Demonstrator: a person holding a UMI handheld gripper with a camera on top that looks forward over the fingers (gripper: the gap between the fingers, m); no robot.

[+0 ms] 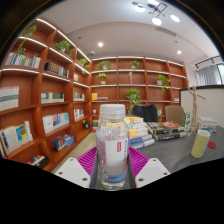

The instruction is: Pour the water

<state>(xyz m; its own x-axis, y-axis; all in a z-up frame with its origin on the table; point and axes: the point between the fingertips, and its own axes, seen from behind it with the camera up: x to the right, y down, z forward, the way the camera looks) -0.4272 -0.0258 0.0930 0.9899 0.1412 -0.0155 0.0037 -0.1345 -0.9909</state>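
A clear plastic water bottle (113, 145) with a white cap and a red-and-white label stands upright between the fingers of my gripper (112, 162). The magenta pads (88, 158) press on it from both sides, so the gripper is shut on the bottle. Water fills roughly its lower half. Its base is level with the fingertips, and what lies under it is hidden. A yellow-green cup (201, 143) stands on the grey table (172, 152), off to the right and beyond the fingers.
Books and small items (143, 134) are piled on the table behind the bottle. A potted plant (132, 97) stands farther back. Tall wooden bookshelves (40, 95) line the left and back walls. A window (209, 74) is at the right.
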